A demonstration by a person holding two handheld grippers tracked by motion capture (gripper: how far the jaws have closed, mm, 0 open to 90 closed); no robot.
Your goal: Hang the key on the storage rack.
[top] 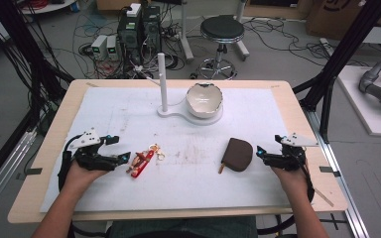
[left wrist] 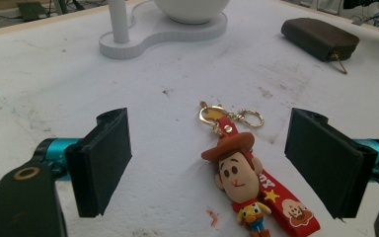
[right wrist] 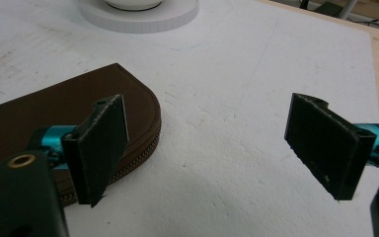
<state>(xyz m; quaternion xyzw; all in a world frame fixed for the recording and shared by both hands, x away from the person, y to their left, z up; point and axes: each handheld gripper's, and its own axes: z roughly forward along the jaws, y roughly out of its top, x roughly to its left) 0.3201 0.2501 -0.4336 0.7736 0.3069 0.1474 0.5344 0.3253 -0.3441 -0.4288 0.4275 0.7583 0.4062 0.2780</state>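
Left gripper: the left gripper (top: 121,148) is held low over the white mat (top: 129,114), its jaws spread wide with nothing pressed between them.
Keychain, place: the cowboy keychain (left wrist: 246,182) is seen lying flat on the mat just ahead of this gripper's jaws, nearer the right-hand jaw in the left gripper view and untouched by either.
Keychain, axis: its long axis is laid slantwise; the gold rings (left wrist: 232,116) are pointed away from the gripper, the figure's feet and the red strap (left wrist: 288,207) toward it.
Keychain, markings: yellow stars and a small face are printed on the strap; no writing can be read.
Right gripper: the right gripper (top: 260,151) is likewise held wide open and empty.
Brown pouch: the brown zipped pouch (right wrist: 54,113) is found just beside and partly behind its left-hand jaw, with no label visible.
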